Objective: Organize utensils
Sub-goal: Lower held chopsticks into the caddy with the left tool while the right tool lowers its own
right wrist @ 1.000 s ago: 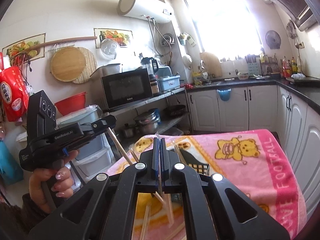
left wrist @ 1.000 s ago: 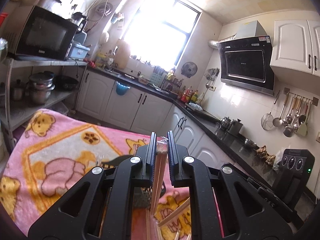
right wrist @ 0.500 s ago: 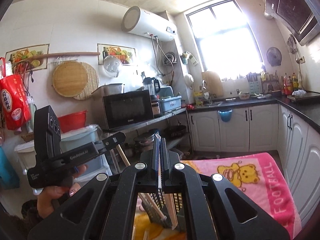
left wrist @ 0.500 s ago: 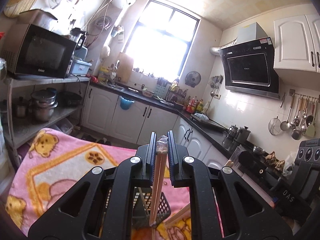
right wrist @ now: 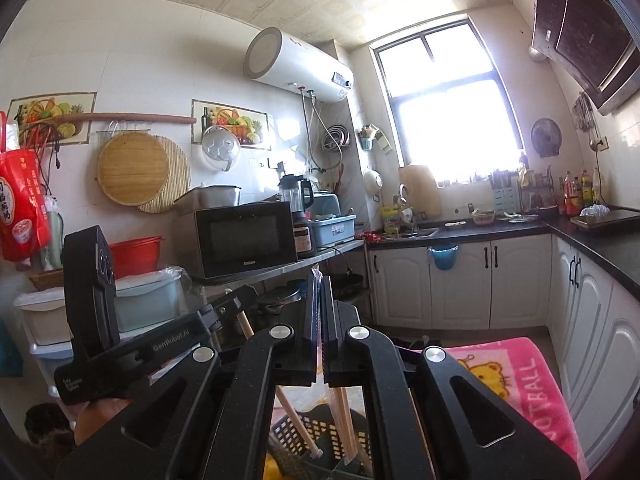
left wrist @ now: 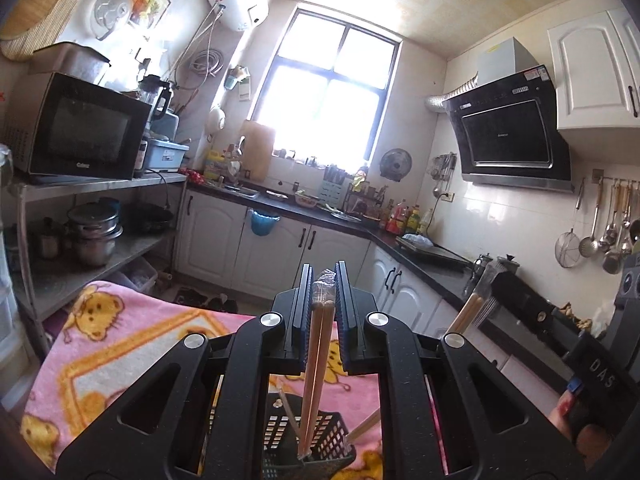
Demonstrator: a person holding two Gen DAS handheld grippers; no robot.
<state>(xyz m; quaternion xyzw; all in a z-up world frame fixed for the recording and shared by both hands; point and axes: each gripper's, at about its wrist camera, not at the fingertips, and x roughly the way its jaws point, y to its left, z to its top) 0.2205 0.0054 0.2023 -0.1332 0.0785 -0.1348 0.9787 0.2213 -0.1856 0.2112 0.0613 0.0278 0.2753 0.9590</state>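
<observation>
Above the pink blanket (left wrist: 120, 344), the left gripper (left wrist: 324, 280) pinches wrapped chopsticks (left wrist: 318, 356) reaching into the black basket (left wrist: 320, 434), while the right gripper (right wrist: 320, 284) pinches another wrapped pair (right wrist: 340, 420).

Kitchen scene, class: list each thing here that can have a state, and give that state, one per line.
left gripper: shut on wrapped chopsticks
wrapped chopsticks: upright, lower ends in the black basket
right gripper: shut on a second wrapped pair
second wrapped pair: reaching into the basket
black basket: upright
microwave: door closed
</observation>
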